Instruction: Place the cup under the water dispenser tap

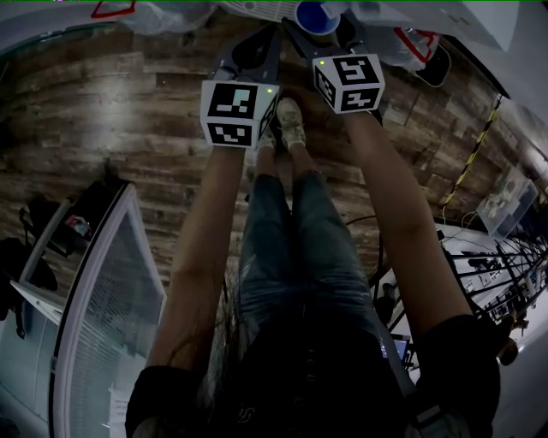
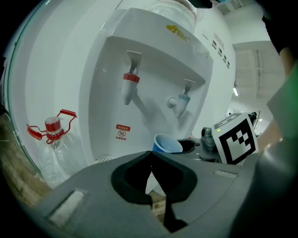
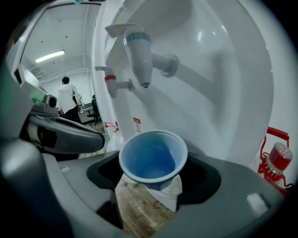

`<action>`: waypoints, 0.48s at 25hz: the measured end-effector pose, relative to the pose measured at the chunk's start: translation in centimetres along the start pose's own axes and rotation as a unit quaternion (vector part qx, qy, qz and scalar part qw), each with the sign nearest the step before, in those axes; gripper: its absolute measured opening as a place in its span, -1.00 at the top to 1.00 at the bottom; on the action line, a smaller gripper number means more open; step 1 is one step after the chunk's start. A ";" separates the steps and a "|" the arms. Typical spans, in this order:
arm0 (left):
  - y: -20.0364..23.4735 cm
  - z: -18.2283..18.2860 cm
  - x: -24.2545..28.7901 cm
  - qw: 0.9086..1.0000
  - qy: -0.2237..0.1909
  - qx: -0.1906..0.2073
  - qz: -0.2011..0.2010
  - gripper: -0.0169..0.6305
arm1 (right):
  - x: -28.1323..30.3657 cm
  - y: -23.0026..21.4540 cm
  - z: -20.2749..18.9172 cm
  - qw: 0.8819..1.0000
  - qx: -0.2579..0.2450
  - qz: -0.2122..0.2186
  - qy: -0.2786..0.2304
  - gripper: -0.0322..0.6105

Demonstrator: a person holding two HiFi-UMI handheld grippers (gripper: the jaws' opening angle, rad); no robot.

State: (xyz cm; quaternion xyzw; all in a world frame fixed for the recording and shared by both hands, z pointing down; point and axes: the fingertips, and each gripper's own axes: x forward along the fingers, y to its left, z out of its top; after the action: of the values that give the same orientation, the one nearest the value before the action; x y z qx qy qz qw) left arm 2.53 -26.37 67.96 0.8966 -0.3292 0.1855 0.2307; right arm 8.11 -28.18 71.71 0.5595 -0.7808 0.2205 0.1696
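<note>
A blue plastic cup (image 3: 152, 158) sits upright between the jaws of my right gripper (image 3: 153, 180), which is shut on it. The cup (image 2: 166, 144) hangs in front of the white water dispenser (image 2: 153, 56), below and a little short of the blue tap (image 3: 139, 56). The red tap (image 3: 114, 82) is further left. In the head view the cup (image 1: 317, 15) shows at the top edge, beyond the right marker cube (image 1: 349, 81). My left gripper (image 2: 150, 155) is beside it, shut on nothing, facing the red tap (image 2: 131, 83).
A clear water bottle with a red handle cap (image 2: 52, 129) stands on the wooden floor (image 1: 103, 103) beside the dispenser. The person's legs and shoes (image 1: 289, 124) are below the grippers. A white-framed panel (image 1: 111, 282) lies at the left. Another person (image 3: 70, 97) stands far off.
</note>
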 end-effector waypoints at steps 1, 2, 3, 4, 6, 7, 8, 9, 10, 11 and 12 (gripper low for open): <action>0.0 -0.1 0.0 1.000 0.002 0.000 0.000 0.95 | 0.2 -0.1 -0.1 1.000 -0.003 -0.001 0.000 -0.12; 0.0 -0.1 -0.1 1.000 0.003 0.001 0.000 0.95 | 0.4 -0.1 -0.3 1.000 -0.005 -0.003 0.001 -0.13; 0.1 -0.2 -0.2 1.000 0.004 0.000 0.001 0.95 | 0.5 -0.2 -0.6 1.000 -0.005 -0.005 0.004 -0.12; 0.1 -0.3 -0.2 1.000 0.005 0.000 0.001 0.95 | 0.6 -0.3 -0.9 1.000 -0.006 -0.007 0.007 -0.12; 0.2 -0.6 -0.3 1.000 0.006 0.000 0.001 0.94 | 0.9 -0.4 -1.5 1.000 -0.010 -0.012 0.014 -0.12; 0.2 -0.7 -0.3 1.000 0.007 0.000 0.000 0.94 | 1.1 -0.5 -1.7 1.000 -0.017 -0.014 0.017 -0.12; 0.3 -0.8 -0.3 1.000 0.009 0.000 0.000 0.94 | 1.4 -0.4 -1.7 0.999 -0.026 -0.015 0.019 -0.13; 0.3 -0.9 -0.3 1.000 0.010 0.000 0.000 0.94 | 1.8 -0.3 -1.5 0.999 -0.037 -0.013 0.022 -0.13; 0.4 -1.0 -0.3 1.000 0.011 -0.001 0.001 0.94 | 2.1 -0.1 -1.4 0.999 -0.047 -0.010 0.024 -0.12; 0.4 -1.0 -0.3 1.000 0.012 -0.001 0.002 0.94 | 2.4 0.1 -1.4 0.998 -0.053 -0.008 0.025 -0.12; 0.5 -1.0 -0.3 1.000 0.012 -0.002 0.002 0.95 | 2.6 0.2 -1.4 0.998 -0.054 -0.008 0.026 -0.12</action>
State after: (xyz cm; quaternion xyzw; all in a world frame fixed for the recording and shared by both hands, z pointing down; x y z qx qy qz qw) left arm 1.76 -25.97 68.81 0.8932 -0.3287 0.1966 0.2357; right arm 7.17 -29.47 74.18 0.5497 -0.7826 0.1913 0.2211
